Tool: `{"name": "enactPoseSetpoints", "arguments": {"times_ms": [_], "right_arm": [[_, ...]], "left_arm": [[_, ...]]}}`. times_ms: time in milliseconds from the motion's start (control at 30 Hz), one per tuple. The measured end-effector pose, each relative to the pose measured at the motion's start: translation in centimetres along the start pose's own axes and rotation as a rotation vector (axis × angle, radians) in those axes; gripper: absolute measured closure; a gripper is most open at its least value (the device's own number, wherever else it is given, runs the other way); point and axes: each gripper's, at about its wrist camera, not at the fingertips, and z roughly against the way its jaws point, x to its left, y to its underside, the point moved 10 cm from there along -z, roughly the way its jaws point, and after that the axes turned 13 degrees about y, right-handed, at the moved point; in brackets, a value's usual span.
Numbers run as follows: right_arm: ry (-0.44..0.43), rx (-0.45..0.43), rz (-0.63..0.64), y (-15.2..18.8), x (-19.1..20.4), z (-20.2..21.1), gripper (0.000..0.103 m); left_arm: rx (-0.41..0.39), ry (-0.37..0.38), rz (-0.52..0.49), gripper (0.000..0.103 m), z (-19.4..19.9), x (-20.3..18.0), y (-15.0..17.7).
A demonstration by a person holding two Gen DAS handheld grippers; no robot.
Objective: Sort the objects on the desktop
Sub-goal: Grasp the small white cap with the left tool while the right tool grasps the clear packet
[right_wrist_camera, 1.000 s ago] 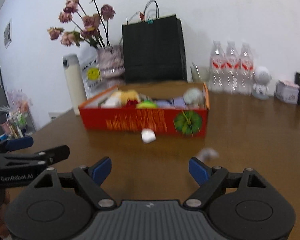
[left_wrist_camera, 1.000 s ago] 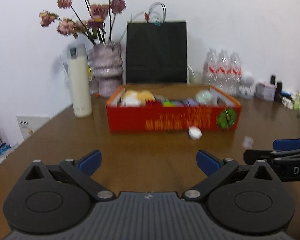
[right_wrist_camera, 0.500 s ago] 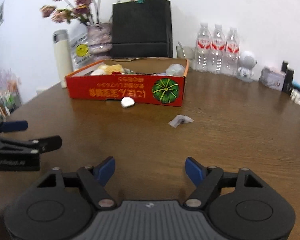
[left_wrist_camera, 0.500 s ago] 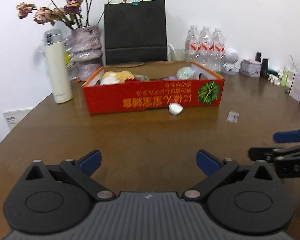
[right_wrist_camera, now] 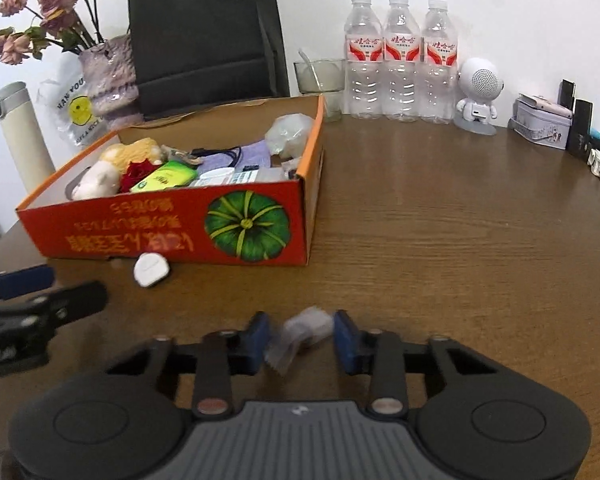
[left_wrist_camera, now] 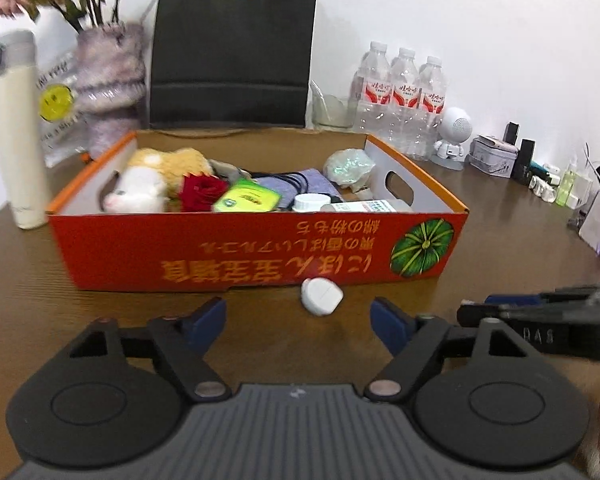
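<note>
A small white plug-like piece (left_wrist_camera: 321,295) lies on the brown table against the front of the red cardboard box (left_wrist_camera: 260,256). My left gripper (left_wrist_camera: 300,320) reaches it, jaws closing, the piece just ahead between the blue pads and untouched. Seen from the right wrist, a small clear plastic packet (right_wrist_camera: 300,332) lies between the blue pads of my right gripper (right_wrist_camera: 300,336). Those jaws are closing, with the pads at the packet's edges and no firm press visible. The box (right_wrist_camera: 172,236) holds a plush toy, a red rose, a green pack and other items. Each gripper shows in the other's view: right gripper (left_wrist_camera: 540,312), left gripper (right_wrist_camera: 40,292).
Behind the box stand a black paper bag (left_wrist_camera: 232,44), a vase of dried flowers (left_wrist_camera: 108,80) and a cream flask (left_wrist_camera: 16,128). Three water bottles (right_wrist_camera: 400,60), a white robot figure (right_wrist_camera: 478,96), a tin (right_wrist_camera: 540,124) and small items line the back right.
Both grippers have moved forward toward the box. The left jaws have narrowed around the white piece. The right jaws have closed in on the clear packet, which now sits between the pads.
</note>
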Motion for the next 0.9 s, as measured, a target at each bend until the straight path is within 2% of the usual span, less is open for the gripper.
{"name": "enactPoseSetpoints", "arguments": {"times_ms": [67,200,300,333,400,433,633,700,900], "right_arm": [[0.001,-0.017,0.021,0.1,0.1,0.0,0.08],[-0.01,-0.044,0.037,0.0,0.0,0.0,0.081],[0.003,-0.07,0.074,0.1,0.3,0.0,0.081],[0.009,-0.077,0.087,0.2,0.5,0.1,0.081],[0.008,-0.084,0.093,0.2,0.6,0.2,0.081],[0.0,-0.086,0.09,0.2,0.6,0.2,0.081],[-0.029,-0.089,0.073,0.3,0.2,0.3,0.082],[-0.04,-0.092,0.072,0.4,0.4,0.4,0.082],[-0.087,-0.113,0.116,0.8,1.9,1.2,0.085]], "left_arm": [[0.013,0.005,0.024,0.033,-1.4,0.0,-0.1],[0.025,-0.017,0.027,0.036,-3.6,-0.1,-0.4],[0.044,-0.029,-0.008,0.05,-4.6,-0.6,-0.3],[0.052,-0.034,-0.01,0.058,-4.8,-0.6,-0.1],[0.051,-0.046,-0.012,0.065,-5.0,-0.5,0.2],[0.049,-0.053,-0.014,0.073,-4.8,-0.5,0.2],[0.028,-0.049,0.014,0.074,-3.9,-0.5,0.5],[0.022,-0.056,-0.011,0.074,-3.2,-1.1,0.6],[-0.016,-0.071,-0.043,0.074,1.0,-2.2,1.1]]}}
